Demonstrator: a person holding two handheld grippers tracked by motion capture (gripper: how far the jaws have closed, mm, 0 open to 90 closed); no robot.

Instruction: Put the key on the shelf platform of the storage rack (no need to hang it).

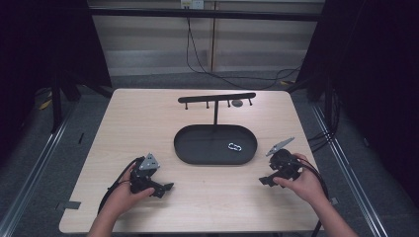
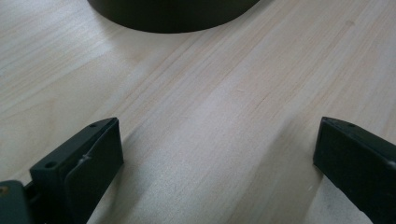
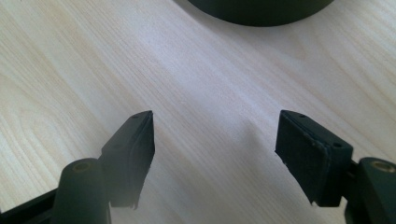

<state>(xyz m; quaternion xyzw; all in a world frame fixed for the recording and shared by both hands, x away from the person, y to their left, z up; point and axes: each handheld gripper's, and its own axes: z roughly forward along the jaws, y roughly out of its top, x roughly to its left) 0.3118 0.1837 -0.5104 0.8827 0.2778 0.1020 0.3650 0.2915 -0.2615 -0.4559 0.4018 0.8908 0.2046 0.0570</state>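
High view: left gripper [image 1: 165, 187] and right gripper [image 1: 263, 180] rest released, the 2 facing the tray [image 1: 188, 148]; its silver clasp [image 1: 234, 146] lies beyond. Approach slowly, centred.

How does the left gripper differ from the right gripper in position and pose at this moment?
The left gripper sits at the tray's near left, while the right gripper sits at its near right. The left gripper's grey plate lies fairly flat near the hand; the right gripper's plate tilts up toward the tray. Both are held low over the wooden table, jaws wide open and empty.
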